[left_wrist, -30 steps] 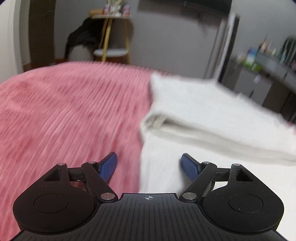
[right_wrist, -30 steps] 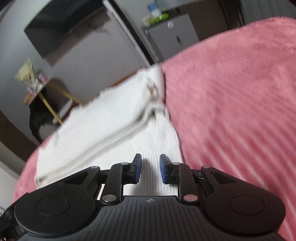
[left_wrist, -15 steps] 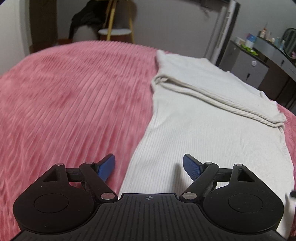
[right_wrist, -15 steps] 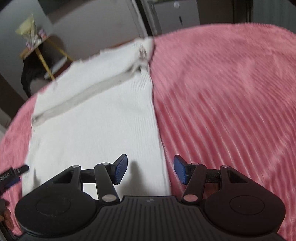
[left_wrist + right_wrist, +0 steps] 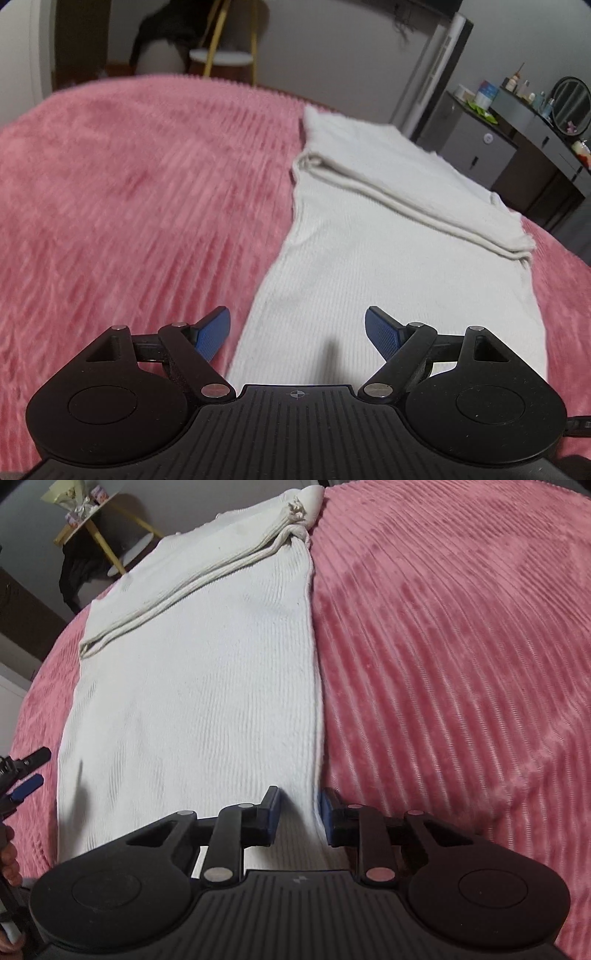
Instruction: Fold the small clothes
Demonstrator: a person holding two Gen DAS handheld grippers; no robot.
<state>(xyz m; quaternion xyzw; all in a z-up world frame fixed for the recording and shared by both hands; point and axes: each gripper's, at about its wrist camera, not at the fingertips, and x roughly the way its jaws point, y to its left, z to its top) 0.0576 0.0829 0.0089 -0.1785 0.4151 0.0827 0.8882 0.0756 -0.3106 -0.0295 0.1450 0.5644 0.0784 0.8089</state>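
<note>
My white ribbed knit garment (image 5: pixel 192 709) lies flat on the pink ribbed plush bedspread (image 5: pixel 461 664), far end folded over. My right gripper (image 5: pixel 300 814) is closing astride its right edge; my left gripper (image 5: pixel 297 334) gapes over its left edge. Only the left view shows the grey cabinet (image 5: pixel 476 155).

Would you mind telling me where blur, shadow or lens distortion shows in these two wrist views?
Left wrist view: pink blanket streaked by motion blur, white garment sharper, faint shadow near its bottom. Right wrist view: mostly sharp, with fisheye bending the blanket's ribs and a shadow at the garment's left.
</note>
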